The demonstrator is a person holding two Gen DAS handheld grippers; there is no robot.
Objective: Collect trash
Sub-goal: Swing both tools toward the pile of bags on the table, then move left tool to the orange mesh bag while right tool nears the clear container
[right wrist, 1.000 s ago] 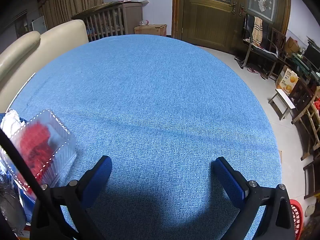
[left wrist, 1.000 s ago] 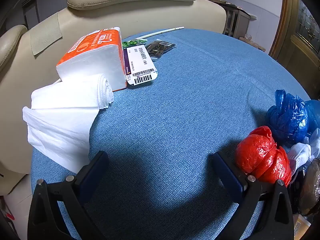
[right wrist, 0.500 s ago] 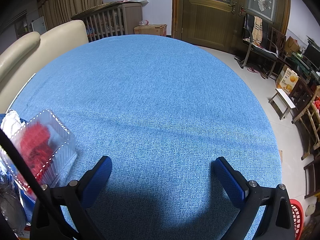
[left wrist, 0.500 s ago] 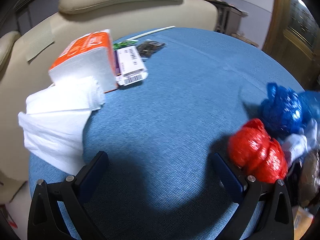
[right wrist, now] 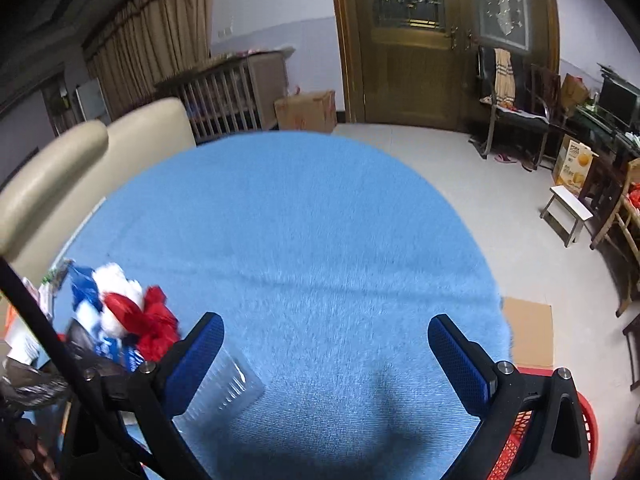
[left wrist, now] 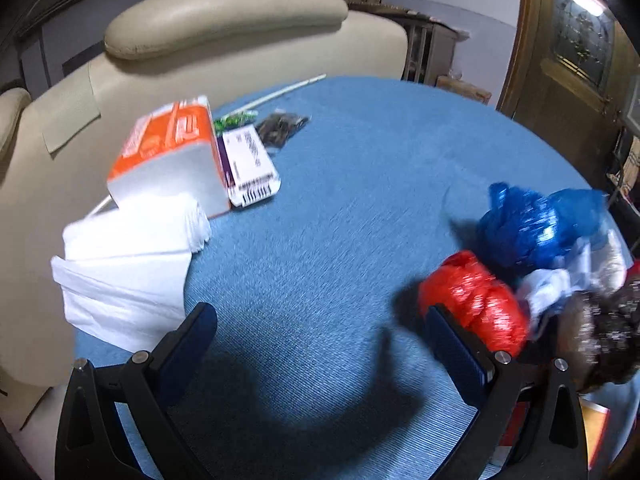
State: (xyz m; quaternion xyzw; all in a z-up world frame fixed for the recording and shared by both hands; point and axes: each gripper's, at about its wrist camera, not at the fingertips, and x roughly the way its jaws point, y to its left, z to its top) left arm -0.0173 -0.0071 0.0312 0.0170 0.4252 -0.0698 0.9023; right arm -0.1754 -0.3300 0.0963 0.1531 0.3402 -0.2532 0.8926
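Note:
A pile of trash lies on the round blue table (left wrist: 360, 184): a crumpled red plastic bag (left wrist: 476, 304), a blue plastic bag (left wrist: 528, 228) and white scraps (left wrist: 548, 288) beside them. My left gripper (left wrist: 320, 332) is open, and its right finger sits just in front of the red bag. In the right wrist view the same red bag (right wrist: 152, 320), blue bag (right wrist: 84, 288) and a clear plastic tray (right wrist: 228, 384) lie at the lower left. My right gripper (right wrist: 324, 348) is open above bare tablecloth, with the tray by its left finger.
An orange tissue pack (left wrist: 172, 152), loose white tissues (left wrist: 128, 264), a barcoded packet (left wrist: 248, 164) and a dark packet (left wrist: 280, 128) lie at the table's left. A beige sofa (left wrist: 224, 32) stands behind. A red basket (right wrist: 536, 432) sits on the floor at lower right.
The right gripper has risen and tilted up, so the room and door now show and the tray has slid under its left finger. The left view has shifted toward the trash pile.

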